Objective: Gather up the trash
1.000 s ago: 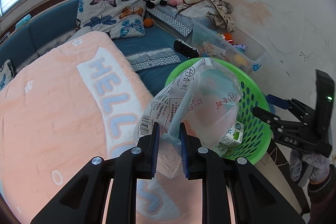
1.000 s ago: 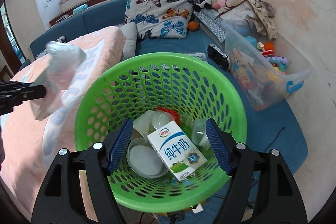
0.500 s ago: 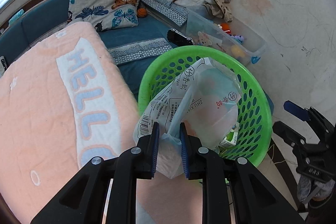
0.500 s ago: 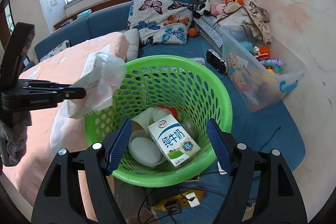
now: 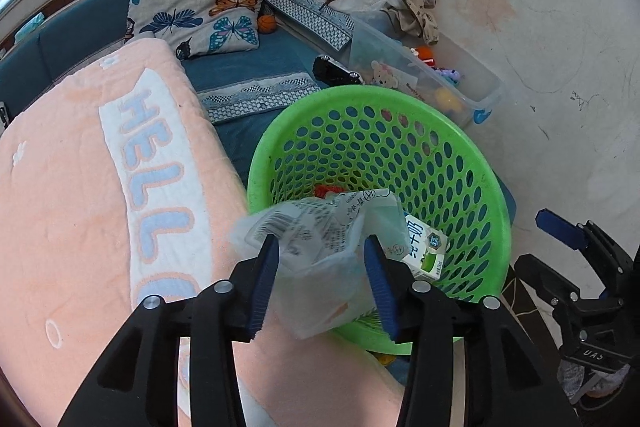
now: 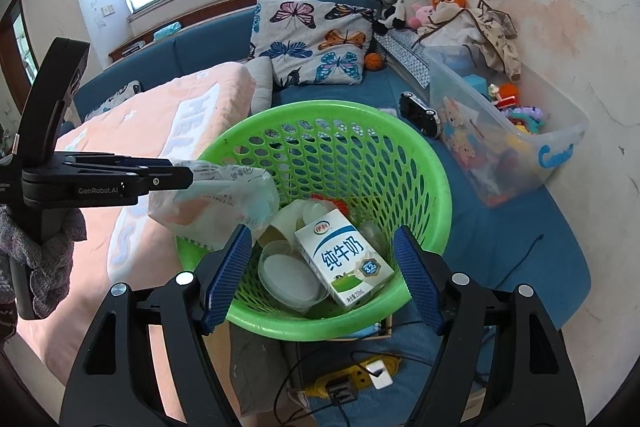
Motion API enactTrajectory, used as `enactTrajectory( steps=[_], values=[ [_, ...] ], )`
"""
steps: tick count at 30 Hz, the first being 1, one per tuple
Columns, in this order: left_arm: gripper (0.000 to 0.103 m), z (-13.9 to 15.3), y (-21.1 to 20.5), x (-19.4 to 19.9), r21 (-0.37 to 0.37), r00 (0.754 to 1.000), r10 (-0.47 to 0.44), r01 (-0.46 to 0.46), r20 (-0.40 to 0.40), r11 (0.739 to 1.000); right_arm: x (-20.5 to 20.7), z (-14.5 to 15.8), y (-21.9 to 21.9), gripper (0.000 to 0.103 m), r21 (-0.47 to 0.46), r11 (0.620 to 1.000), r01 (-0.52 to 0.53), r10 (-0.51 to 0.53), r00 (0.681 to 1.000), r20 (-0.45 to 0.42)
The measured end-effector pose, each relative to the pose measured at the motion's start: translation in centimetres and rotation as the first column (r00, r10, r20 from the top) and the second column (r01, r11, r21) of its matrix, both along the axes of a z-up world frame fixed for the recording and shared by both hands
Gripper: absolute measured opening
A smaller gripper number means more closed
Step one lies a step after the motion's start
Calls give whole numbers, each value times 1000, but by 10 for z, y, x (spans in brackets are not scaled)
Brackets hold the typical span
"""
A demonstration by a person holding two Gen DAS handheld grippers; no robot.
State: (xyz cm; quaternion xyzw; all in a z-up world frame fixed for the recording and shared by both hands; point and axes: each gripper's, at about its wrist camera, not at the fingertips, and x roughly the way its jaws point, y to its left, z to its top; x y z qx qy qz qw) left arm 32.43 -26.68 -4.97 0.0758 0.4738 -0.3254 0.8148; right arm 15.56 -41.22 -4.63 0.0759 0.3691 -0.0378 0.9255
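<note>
A green mesh basket (image 5: pixel 500 211) stands beside the bed and holds a white milk carton (image 6: pixel 344 259), a clear round lid (image 6: pixel 288 275) and other scraps. My left gripper (image 5: pixel 322 283) hangs over the basket's near-left rim with its jaws opening. A crumpled clear plastic bag (image 5: pixel 320 251) slumps loose between them, blurred, partly over the rim. In the right wrist view the bag (image 6: pixel 216 203) droops from the left gripper (image 6: pixel 176 175) onto the basket (image 6: pixel 442 171). My right gripper (image 6: pixel 322 275) stands open and empty on the near side of the basket, also showing at the right edge of the left wrist view (image 5: pixel 548 247).
A pink blanket (image 5: pixel 80 207) covers the bed left of the basket. Behind it lie a butterfly pillow (image 5: pixel 196 7), a black toy car (image 6: pixel 420 115) and a clear toy bin (image 6: pixel 520 155) along the wall. A yellow power strip (image 6: pixel 352 383) with cables lies under the basket's near side.
My left jaws have gone from pinching the bag to standing wide apart, and the bag has sagged down toward the basket. The right gripper has drawn back a little from the basket.
</note>
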Motion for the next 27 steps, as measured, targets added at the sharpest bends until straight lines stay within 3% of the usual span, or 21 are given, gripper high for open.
enactTrajectory(
  steps=[3,16,27],
  values=[
    [60,6,0,-4,-7,1000,3,-3,22,1000,-2,1,2,73,3,1000,-2,2,1000,4],
    [70,29,36,-26,-21,993,53,-51,107,998,-16,10,18,74,12,1000,-13,13,999,36],
    [90,52,96,-62,-60,970,137,-127,202,990,-35,16,64,79,-26,999,-38,39,998,50]
  ],
)
